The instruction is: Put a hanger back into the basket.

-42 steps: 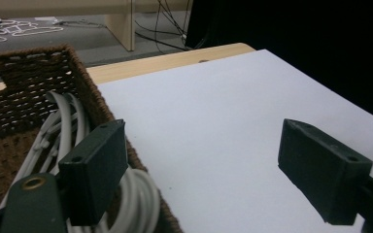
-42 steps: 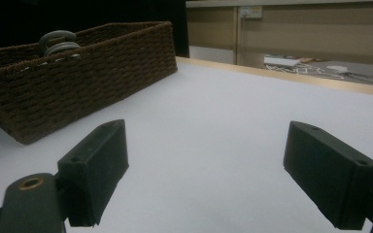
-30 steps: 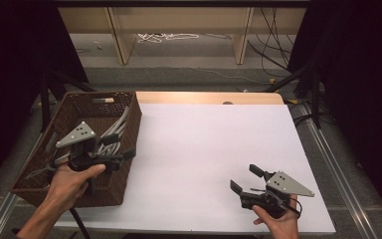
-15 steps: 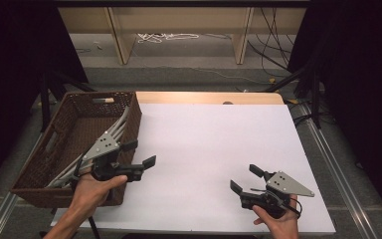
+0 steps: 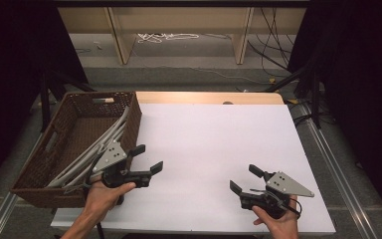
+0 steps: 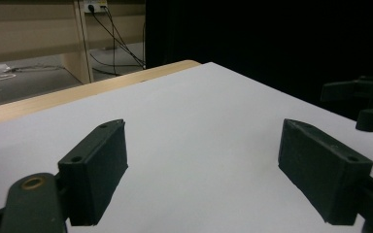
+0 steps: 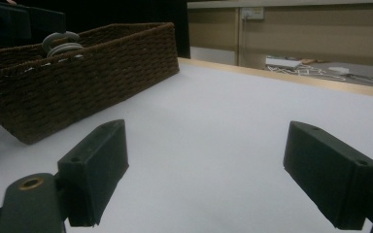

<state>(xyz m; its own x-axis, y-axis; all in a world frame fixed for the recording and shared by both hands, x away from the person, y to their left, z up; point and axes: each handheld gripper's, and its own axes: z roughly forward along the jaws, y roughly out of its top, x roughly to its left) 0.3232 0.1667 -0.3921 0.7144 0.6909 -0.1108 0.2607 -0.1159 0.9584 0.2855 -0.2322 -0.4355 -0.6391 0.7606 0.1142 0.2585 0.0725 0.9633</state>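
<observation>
A brown wicker basket (image 5: 133,118) stands at the table's left edge, and several grey hangers (image 5: 87,154) lie slanted inside it. My left gripper (image 5: 147,158) hovers just right of the basket's near corner, over the white tabletop (image 5: 214,139); it is open with nothing between its jaws (image 6: 213,170). My right gripper (image 5: 245,179) rests low near the front right, also open and empty (image 7: 213,174). In the right gripper view the basket (image 7: 92,77) sits ahead to the left, with grey hanger hooks (image 7: 60,43) poking above its rim.
A wooden strip (image 5: 209,97) borders the tabletop's far edge. Beyond it are wooden shelf legs (image 5: 122,37) and loose cables (image 5: 166,37) on the floor. Black stands (image 5: 311,84) flank the table. The right gripper (image 6: 369,99) appears far off in the left gripper view.
My left gripper has swung from above the basket out to the right, over the white tabletop, still open. The right gripper has stayed put.
</observation>
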